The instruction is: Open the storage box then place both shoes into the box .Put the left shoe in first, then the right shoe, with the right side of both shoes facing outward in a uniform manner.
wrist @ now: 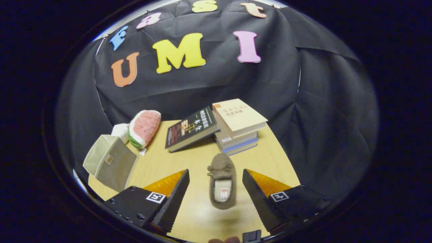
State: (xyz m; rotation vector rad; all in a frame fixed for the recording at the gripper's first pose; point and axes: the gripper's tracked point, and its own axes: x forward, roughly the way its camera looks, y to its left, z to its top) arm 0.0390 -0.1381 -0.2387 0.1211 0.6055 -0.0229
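Note:
A brown moccasin shoe (221, 181) lies on the wooden table (270, 162), toe pointing away from me, sole down. It sits between my two fingers, touching neither one. My gripper (215, 177) is open, its jaws wide apart on either side of the shoe. A beige fabric storage box (109, 162) stands to the left of the left finger, near the table's left edge; it looks closed.
A watermelon-slice cushion (145, 127) rests behind the box at the table's back left. A dark book (190, 129) leans against a stack of books (238, 126) just beyond the shoe. Black cloth walls the booth.

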